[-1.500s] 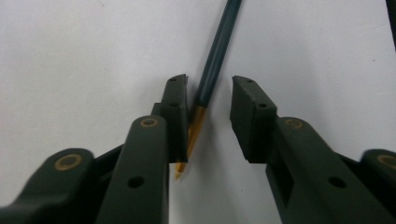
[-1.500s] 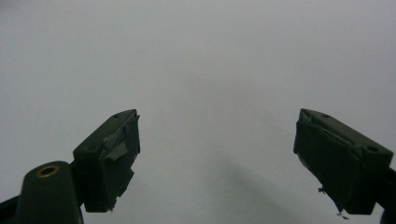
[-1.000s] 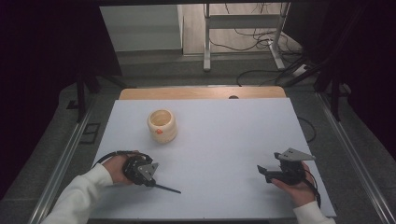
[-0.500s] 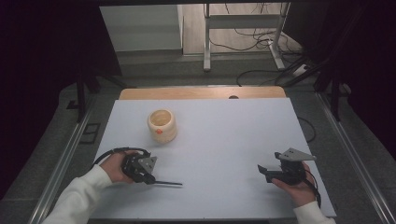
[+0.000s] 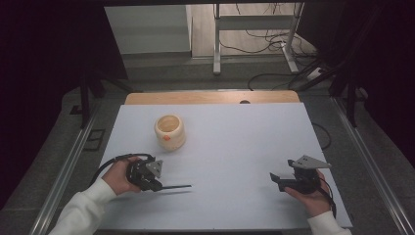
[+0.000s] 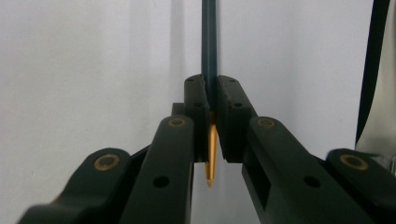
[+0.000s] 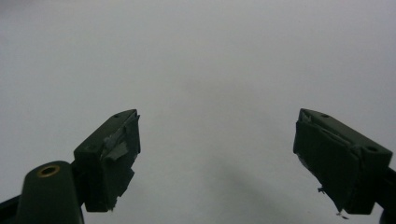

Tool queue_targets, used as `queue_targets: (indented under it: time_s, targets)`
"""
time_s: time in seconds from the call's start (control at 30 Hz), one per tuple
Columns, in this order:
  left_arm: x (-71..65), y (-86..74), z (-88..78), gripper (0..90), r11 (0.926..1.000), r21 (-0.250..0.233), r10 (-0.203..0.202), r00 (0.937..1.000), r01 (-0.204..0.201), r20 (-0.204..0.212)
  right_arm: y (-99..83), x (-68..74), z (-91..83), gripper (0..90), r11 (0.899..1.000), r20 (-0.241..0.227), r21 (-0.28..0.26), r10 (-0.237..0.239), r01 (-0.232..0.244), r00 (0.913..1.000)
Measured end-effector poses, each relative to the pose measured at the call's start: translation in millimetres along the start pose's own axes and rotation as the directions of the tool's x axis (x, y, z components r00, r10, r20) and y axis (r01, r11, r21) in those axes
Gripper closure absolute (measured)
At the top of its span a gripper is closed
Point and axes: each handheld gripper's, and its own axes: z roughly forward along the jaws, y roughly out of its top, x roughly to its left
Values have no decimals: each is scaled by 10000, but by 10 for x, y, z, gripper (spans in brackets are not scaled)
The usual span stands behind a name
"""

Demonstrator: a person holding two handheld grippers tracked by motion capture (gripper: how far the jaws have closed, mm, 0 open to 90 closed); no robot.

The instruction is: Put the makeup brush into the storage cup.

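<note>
Pencil (image 6: 208, 56) clamped near its tip in left fingers (image 6: 194, 100), right of the cup (image 5: 170, 131); looked light, stiff, slippery. Right fingers (image 7: 112, 154) apart.

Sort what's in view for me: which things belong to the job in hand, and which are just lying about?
In the job:
- thin dark pencil with a golden tip, clamped in the left gripper
- round cream-coloured wooden pot, open-topped, upright on the pale table
- right gripper, open, nothing between its fingers

Lying about:
- cables on the floor beyond the table
- metal stand legs
</note>
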Motion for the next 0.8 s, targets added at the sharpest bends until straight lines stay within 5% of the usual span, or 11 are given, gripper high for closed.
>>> queue_targets:
  time_s: [0.23,0.8]
  targets:
    - [-58,49,-51,838,9988,-207,-443,9986,437,-274,6,7,-5,155,10000,15,-13,3,-3,10000]
    - [-143,122,-77,838,9855,-714,-1590,9845,1538,-745,18,20,-5,156,10000,30,-52,-2,2,10000]
